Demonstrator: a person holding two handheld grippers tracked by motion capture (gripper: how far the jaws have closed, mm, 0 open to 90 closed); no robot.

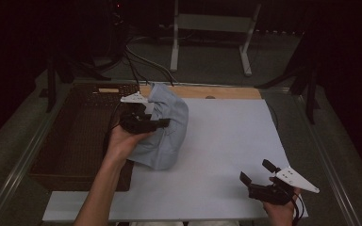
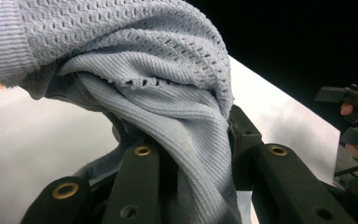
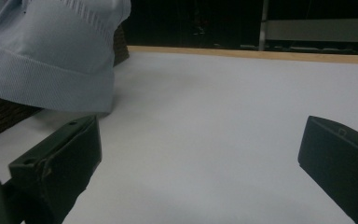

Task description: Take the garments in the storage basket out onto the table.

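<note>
The light blue knitted garment (image 1: 167, 127) is hanging left of centre in the high view, over the white sheet (image 1: 226, 146) beside the dark basket (image 1: 80, 136). The left gripper (image 1: 162, 123) is pinching its bunched fabric. The right gripper (image 1: 258, 172), at the lower right, is standing wide open with nothing between its jaws.

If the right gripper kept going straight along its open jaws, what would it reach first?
Probably nothing soon: the right gripper points across the bare white table surface toward the wooden far edge. The light blue knit garment hangs left of that line; depth is uncertain.
</note>
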